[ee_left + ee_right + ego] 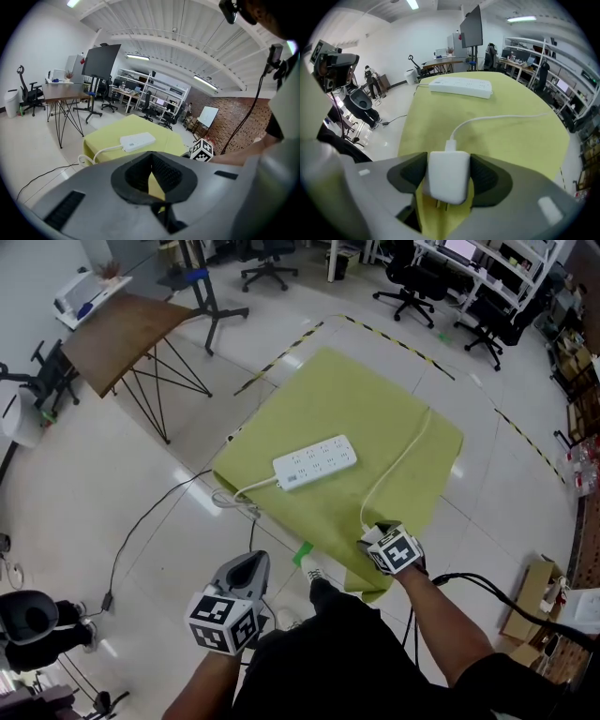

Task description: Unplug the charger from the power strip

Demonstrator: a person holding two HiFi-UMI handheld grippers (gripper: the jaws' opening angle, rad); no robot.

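A white power strip [315, 462] lies flat in the middle of a yellow-green covered table [375, 399]; it also shows in the left gripper view [137, 141] and the right gripper view [461, 87]. My right gripper [369, 536] sits at the table's near edge, shut on the white charger [447, 171]. The charger's prongs are bare and point back at the camera, clear of the strip. Its white cable [398, 460] curves away across the cloth. My left gripper [248, 568] hangs off the table to the near left, its jaws [152, 178] together and holding nothing.
The strip's own cord [239, 495] drops over the table's left edge, and a thin black cable [141, 531] runs across the floor. A wooden table on black legs [122, 329] stands far left. Office chairs [267, 263] are at the back, a cardboard box [534, 601] at the right.
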